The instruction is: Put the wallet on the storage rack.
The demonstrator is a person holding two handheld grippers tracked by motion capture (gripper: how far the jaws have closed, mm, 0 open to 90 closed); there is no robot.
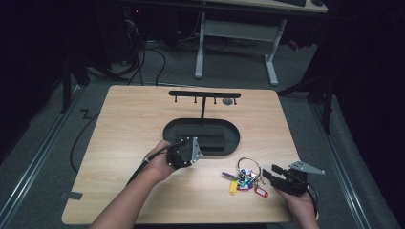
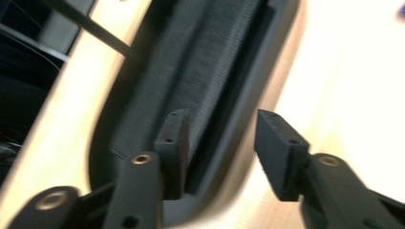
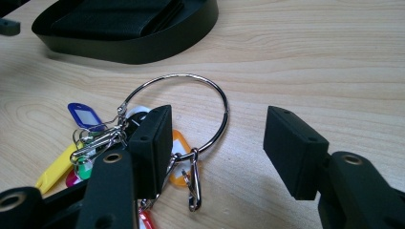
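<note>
Where it lies flat, key ring (image 3: 191, 112) w/ coloured tags (image 3: 83, 114), silver loop

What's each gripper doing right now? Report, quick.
Left gripper: open, nothing held, above the black oval tray.
Right gripper: open, nothing gripped, around the large silver key ring with coloured tags.

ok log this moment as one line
left gripper: open, over black tray rim | right gripper: open, at key ring with coloured tags | nothing held
</note>
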